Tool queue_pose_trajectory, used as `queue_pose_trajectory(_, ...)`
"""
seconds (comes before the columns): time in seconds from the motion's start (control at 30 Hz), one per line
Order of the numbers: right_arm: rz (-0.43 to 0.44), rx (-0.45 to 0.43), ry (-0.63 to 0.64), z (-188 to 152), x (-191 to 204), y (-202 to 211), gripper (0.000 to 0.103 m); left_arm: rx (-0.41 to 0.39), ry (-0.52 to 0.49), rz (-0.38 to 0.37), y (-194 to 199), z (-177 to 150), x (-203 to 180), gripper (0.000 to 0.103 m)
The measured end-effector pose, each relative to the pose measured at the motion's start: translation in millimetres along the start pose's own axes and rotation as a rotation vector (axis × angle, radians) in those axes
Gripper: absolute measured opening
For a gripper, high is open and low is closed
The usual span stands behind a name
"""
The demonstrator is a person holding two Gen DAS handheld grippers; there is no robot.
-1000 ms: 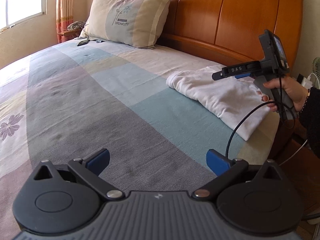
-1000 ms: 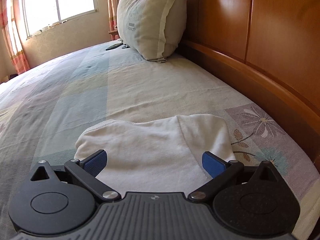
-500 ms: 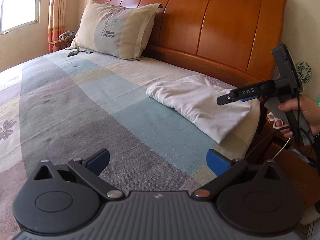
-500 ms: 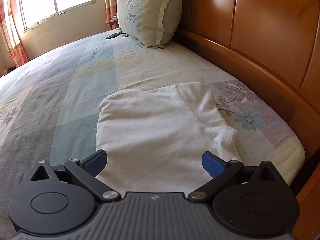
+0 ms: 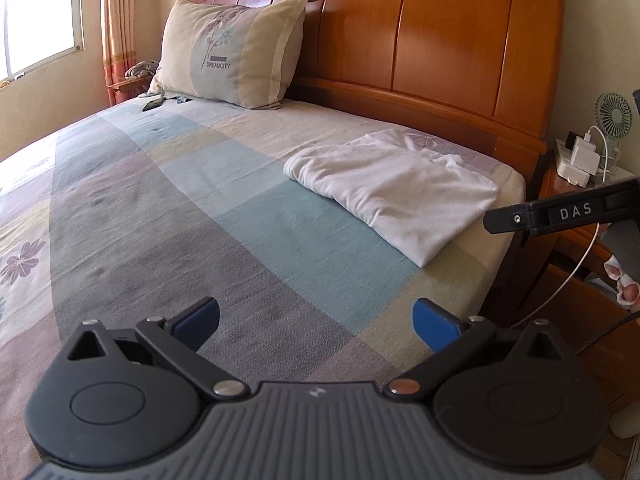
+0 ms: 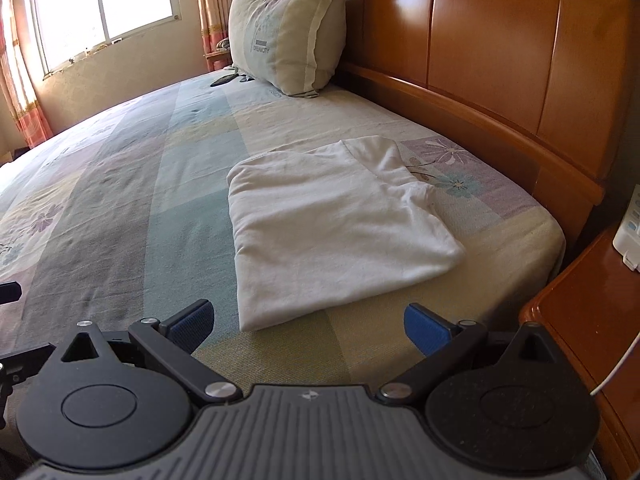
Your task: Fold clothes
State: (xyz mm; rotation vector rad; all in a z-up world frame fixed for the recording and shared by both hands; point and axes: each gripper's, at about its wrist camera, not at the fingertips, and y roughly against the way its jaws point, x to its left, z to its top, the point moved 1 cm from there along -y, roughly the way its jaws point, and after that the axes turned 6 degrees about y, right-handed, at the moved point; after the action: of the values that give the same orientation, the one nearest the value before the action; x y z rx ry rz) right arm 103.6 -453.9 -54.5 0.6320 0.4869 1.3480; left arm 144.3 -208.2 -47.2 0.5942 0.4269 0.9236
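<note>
The folded white garment [image 6: 336,224] lies just beyond the right gripper [image 6: 308,324], long axis near-to-far; left gripper [image 5: 316,320] farther. Both jaws wide, empty.

Both my grippers are the same build: my left gripper [image 5: 316,322] and right gripper [image 6: 309,326] have blue pads on black linkage arms with silver screws, round black discs and a ribbed grey body. The right one's side bar says "DAS" in white.
</note>
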Motion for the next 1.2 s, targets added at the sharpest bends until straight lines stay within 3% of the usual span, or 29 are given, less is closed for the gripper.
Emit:
queue_pose_trajectory(0.33, 0.009, -0.017, 0.012, -17.2, 27.5, 47.2, 0.103, 0.024, 0.136, 0.012, 19.0, -6.7, -4.0, 0.102)
queue_pose_trajectory(0.6, 0.015, -0.022, 0.035, -37.5, 51.3, 76.1, 0.103, -0.008, 0.154, 0.025, 46.9, -14.1, -16.6, 0.102)
queue_pose_trajectory(0.83, -0.036, -0.035, 0.086, -48.3, 67.6, 93.8, 0.103, -0.021, 0.147, 0.068, 68.5, -23.5, -22.7, 0.102)
queue_pose_trajectory(1.0, -0.041, -0.051, 0.094, -53.9, 73.2, 107.6, 0.103, -0.031, 0.162, 0.011, 81.7, -27.0, -25.1, 0.102)
queue_pose_trajectory(1.2, -0.052, -0.044, 0.094, -57.8, 77.7, 113.5, 0.103, -0.034, 0.16, 0.002, 86.6, -30.4, -25.6, 0.102)
